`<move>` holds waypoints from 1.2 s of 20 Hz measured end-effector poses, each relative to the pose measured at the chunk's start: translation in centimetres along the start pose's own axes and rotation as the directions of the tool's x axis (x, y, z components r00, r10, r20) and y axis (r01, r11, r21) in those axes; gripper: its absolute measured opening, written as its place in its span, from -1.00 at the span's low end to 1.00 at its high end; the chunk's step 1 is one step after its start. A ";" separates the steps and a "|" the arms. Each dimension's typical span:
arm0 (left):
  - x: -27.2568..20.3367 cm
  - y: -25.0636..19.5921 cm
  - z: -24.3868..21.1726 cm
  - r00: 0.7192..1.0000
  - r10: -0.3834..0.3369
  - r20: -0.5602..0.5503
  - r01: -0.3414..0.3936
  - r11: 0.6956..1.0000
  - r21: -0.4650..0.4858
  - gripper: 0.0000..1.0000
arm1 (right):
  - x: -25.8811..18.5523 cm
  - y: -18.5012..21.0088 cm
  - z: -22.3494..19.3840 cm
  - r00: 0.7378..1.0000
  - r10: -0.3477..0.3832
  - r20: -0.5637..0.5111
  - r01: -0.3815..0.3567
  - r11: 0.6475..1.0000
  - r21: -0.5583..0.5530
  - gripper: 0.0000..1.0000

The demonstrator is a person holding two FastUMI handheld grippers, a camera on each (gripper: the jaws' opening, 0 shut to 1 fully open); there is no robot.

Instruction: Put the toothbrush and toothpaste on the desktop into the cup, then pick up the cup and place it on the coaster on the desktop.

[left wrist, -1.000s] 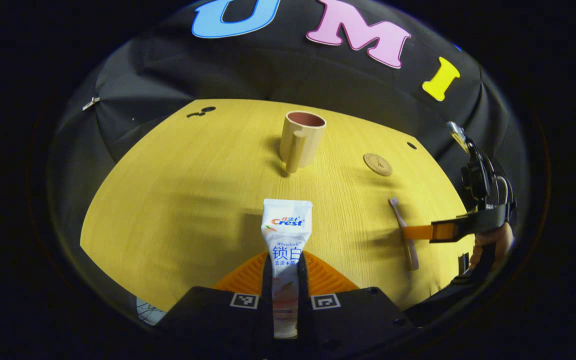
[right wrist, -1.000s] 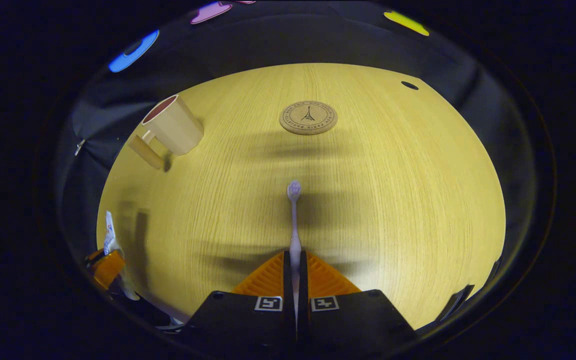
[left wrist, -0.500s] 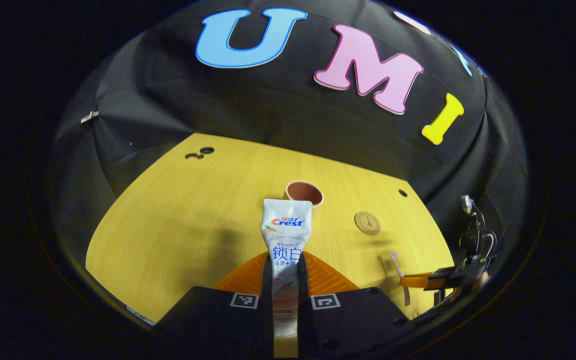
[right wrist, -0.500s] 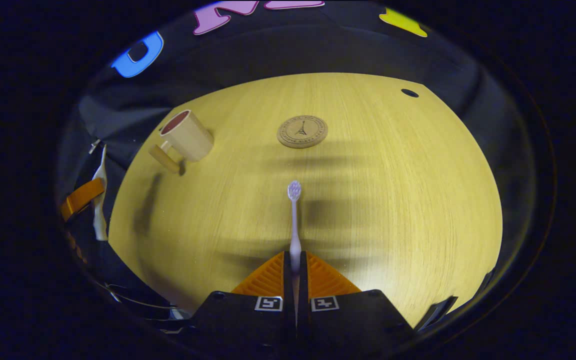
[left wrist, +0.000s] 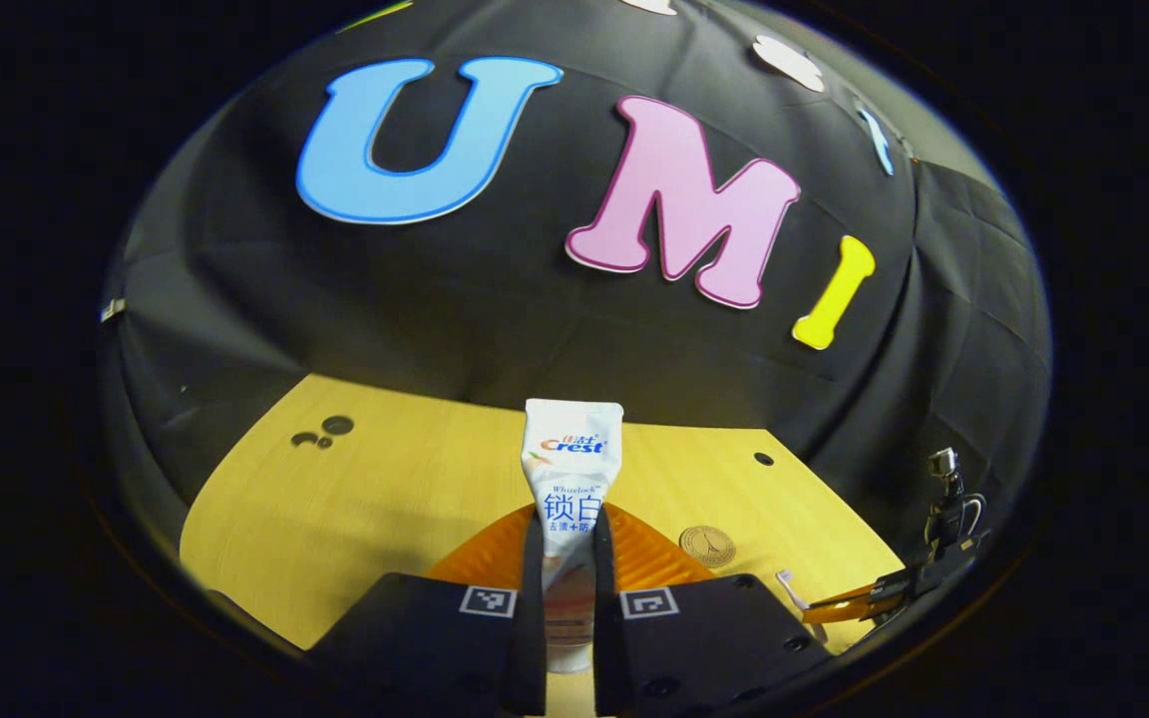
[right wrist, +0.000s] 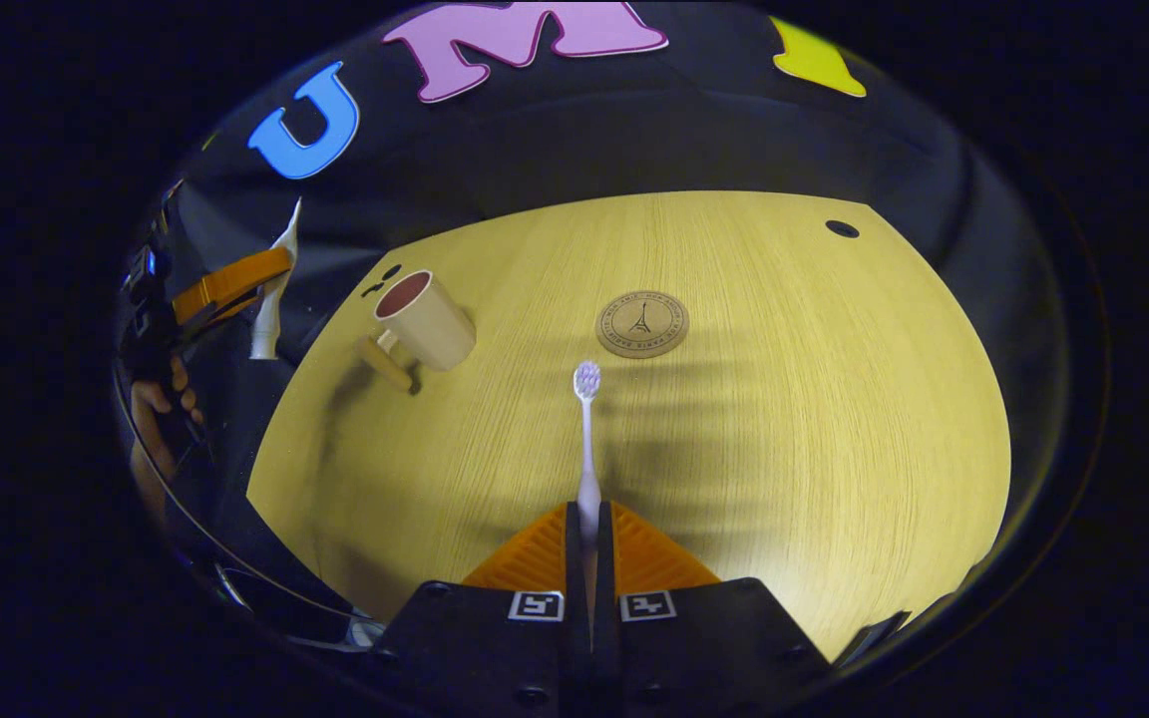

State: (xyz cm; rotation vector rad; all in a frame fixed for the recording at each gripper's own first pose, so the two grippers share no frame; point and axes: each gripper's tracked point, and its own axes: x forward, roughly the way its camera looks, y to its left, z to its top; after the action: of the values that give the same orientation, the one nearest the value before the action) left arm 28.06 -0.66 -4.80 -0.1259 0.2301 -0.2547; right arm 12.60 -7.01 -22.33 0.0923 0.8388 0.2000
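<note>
We have both items in hand. The left gripper [left wrist: 568, 558] is clenched on the toothpaste [left wrist: 571, 469], whose long axis runs straight out along the fingers, crimped end far. The right gripper [right wrist: 586, 558] grips the toothbrush [right wrist: 586, 439] near its tail, head pointing far. In the right gripper view the cup [right wrist: 425, 321] stands upright on the desk [right wrist: 784, 399], far and to the left of the brush, mouth open, handle towards us; the coaster [right wrist: 641, 323] lies just right of it. The left gripper [right wrist: 230, 284] hangs high at the left with its tube, seemingly nearer the cup, so we judge the paste goes in first. Compared with half a second ago, the left gripper has tilted up: the cup has dropped behind the tube. The right has risen slightly.
</note>
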 end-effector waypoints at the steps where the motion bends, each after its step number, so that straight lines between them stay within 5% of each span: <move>1: 1.0 -0.3 0.3 1.000 -0.029 0.007 0.029 0.999 0.019 -0.53 | 0.1 -0.1 0.2 1.000 -0.005 0.005 0.005 1.000 0.014 -0.89; 5: 5.1 -1.0 1.1 0.991 -0.128 0.033 0.125 0.988 0.095 -0.54 | 0.3 -0.9 0.3 1.000 -0.029 0.009 0.029 0.999 0.026 -0.89; 11: 9.8 -2.2 0.2 0.967 -0.244 0.067 0.241 0.969 0.053 -0.53 | 1.2 -2.1 0.0 0.998 -0.063 -0.015 0.063 0.998 0.014 -0.89; 16: 11.5 -1.3 -1.7 0.964 -0.256 0.071 0.254 0.967 0.035 -0.63 | 2.4 -2.1 -1.4 0.996 -0.066 -0.056 0.068 0.997 0.023 -0.89; 24: 10.8 -0.5 -4.1 0.975 -0.220 0.021 0.218 0.973 0.076 -0.29 | 2.8 -2.6 -1.1 0.996 -0.066 -0.055 0.068 0.997 0.041 -0.89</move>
State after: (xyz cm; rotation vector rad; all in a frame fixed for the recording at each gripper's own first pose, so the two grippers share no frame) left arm 37.12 -4.42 -10.92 -0.0818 0.1772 -0.4804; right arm 13.99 -8.96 -25.52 0.0990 0.8987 0.1218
